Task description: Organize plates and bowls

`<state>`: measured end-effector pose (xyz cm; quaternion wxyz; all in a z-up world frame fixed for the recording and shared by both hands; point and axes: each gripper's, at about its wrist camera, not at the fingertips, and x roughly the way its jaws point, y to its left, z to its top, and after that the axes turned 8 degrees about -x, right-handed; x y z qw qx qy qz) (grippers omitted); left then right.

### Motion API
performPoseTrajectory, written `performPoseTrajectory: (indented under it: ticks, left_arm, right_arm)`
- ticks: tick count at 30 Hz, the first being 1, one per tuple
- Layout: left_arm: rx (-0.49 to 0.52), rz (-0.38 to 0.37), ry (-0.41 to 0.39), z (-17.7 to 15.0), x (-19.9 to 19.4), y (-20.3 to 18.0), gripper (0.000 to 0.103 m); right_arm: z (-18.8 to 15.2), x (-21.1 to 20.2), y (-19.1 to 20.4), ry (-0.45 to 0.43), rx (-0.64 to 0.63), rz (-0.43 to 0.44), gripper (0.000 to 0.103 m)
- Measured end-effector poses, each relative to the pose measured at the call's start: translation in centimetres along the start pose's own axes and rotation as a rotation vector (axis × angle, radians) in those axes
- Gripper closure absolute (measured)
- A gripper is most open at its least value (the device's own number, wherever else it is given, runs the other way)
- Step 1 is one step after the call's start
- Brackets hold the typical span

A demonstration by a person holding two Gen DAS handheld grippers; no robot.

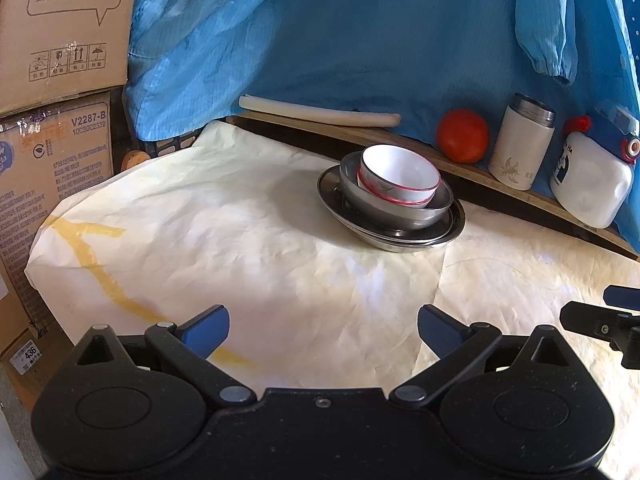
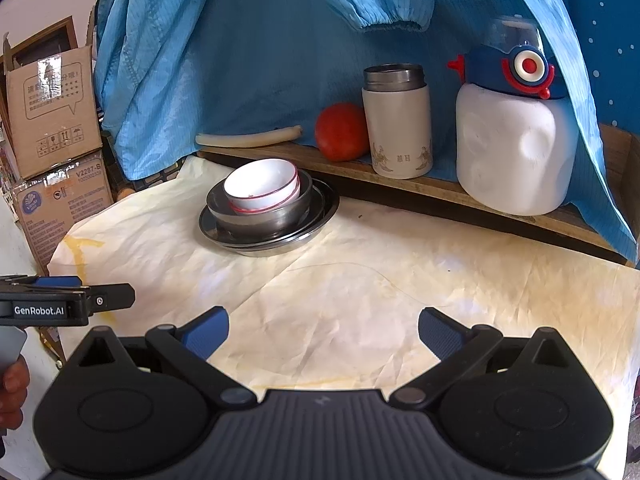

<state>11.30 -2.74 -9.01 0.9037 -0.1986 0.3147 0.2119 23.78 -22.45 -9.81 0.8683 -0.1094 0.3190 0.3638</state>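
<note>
A stack of dishes stands at the back of the paper-covered table. White bowls with red rims (image 1: 398, 174) (image 2: 262, 186) nest in a steel bowl (image 1: 396, 210) (image 2: 264, 218), which sits on steel plates (image 1: 400, 238) (image 2: 272, 242). My left gripper (image 1: 323, 330) is open near the front edge, nothing between its blue pads, well short of the stack. My right gripper (image 2: 323, 330) is open too, empty, to the right of and nearer than the stack. The right gripper's tip (image 1: 600, 320) shows in the left wrist view, the left gripper's side (image 2: 60, 300) in the right wrist view.
A wooden ledge (image 2: 440, 190) behind the table carries a tomato (image 2: 342, 132), a white flask (image 2: 398, 120), a white bottle with a blue cap (image 2: 514, 140) and a pale stick (image 2: 248, 138). Blue cloth (image 2: 260, 40) hangs behind. Cardboard boxes (image 1: 60, 40) stand at the left.
</note>
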Motion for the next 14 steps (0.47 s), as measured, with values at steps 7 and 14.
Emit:
performPoseTrajectory:
  ticks: [7, 14]
  left_arm:
    - [0.011, 0.018, -0.003, -0.03, 0.17, -0.05, 0.003]
    - [0.021, 0.015, -0.004, -0.04, 0.26, -0.24, 0.003]
  right_arm:
    - [-0.03, 0.12, -0.06, 0.003, 0.000, 0.001, 0.000]
    - [-0.06, 0.35, -0.04, 0.009, 0.003, 0.003, 0.000]
